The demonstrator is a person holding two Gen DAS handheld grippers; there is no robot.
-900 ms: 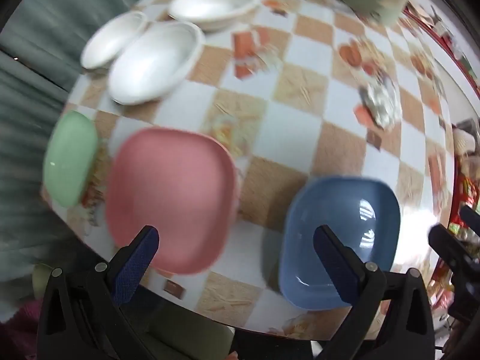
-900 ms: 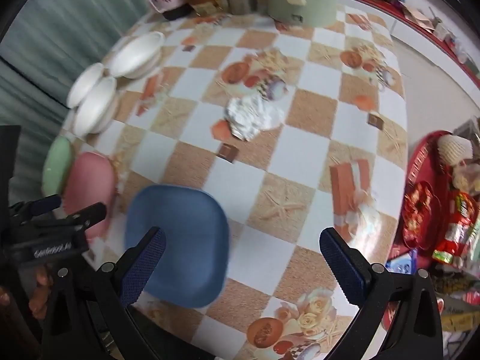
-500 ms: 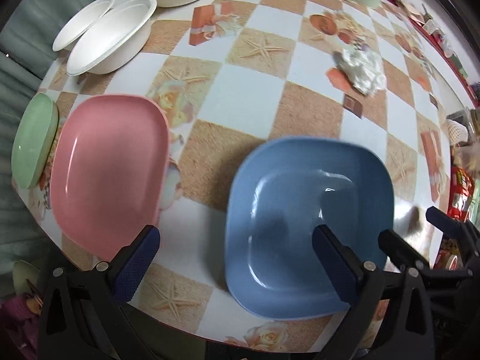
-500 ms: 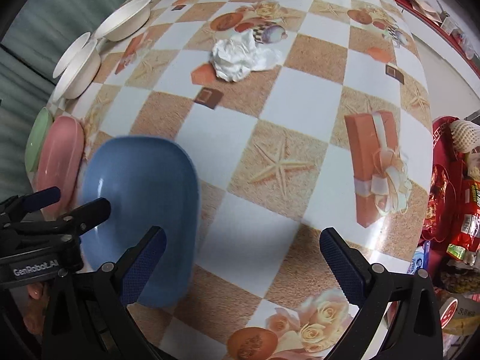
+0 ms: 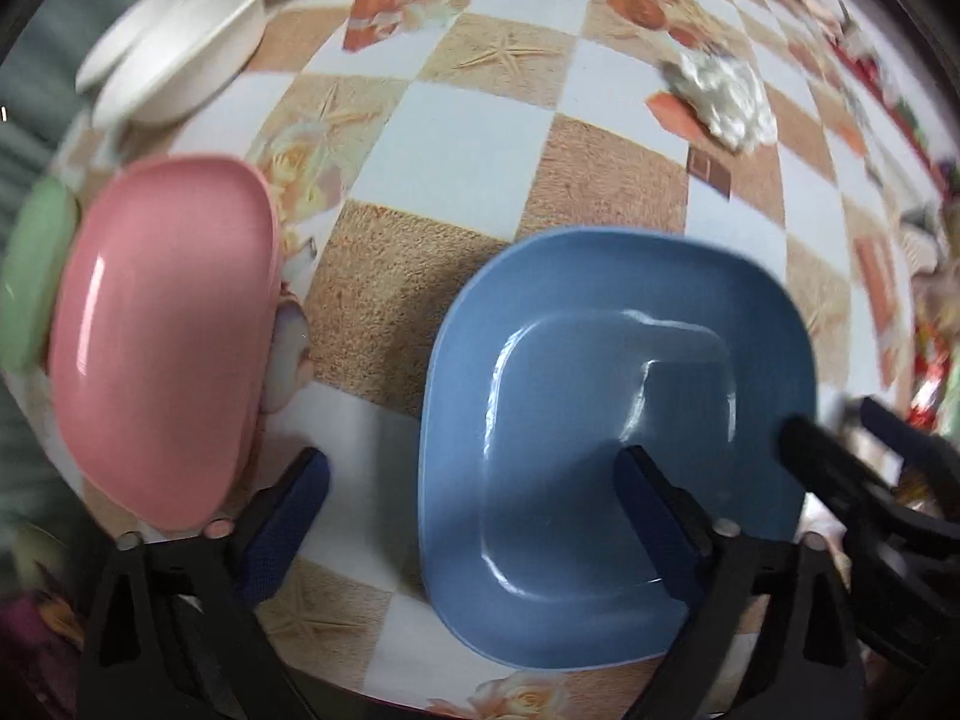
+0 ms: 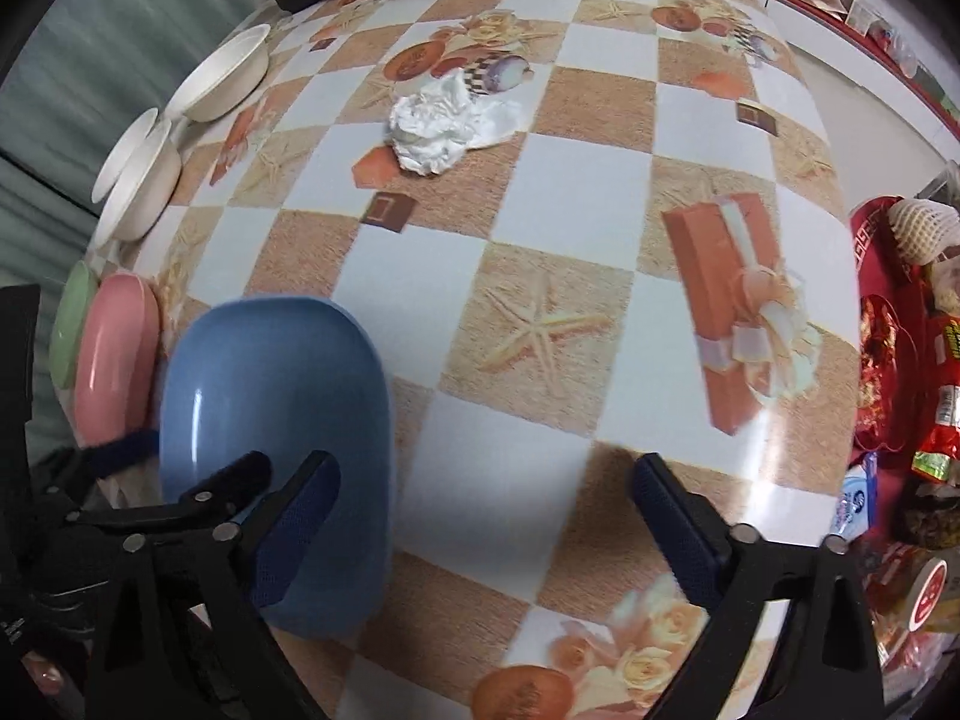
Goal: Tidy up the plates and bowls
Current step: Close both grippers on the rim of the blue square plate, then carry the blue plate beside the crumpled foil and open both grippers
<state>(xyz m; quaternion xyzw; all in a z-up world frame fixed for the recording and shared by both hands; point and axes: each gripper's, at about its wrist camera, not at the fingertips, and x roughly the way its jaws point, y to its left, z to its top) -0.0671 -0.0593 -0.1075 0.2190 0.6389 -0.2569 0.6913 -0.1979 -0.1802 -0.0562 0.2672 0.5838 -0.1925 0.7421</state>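
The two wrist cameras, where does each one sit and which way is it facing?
Left wrist: on the left gripper, looking forward and down at the blue plate and pink plate; its own open fingers show, plus the right gripper's at right.
Right wrist: on the right gripper, looking across the checkered table; its open fingers show, plus the left gripper at lower left.
Shared: both plates, white bowls, crumpled tissue.

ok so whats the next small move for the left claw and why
Probably ease the left claw forward and shut it on the blue plate's near-left rim. The claw is open, one finger already over the plate and the other outside it over the tablecloth, so the rim sits between them. The pink plate lies beside it to stack on.
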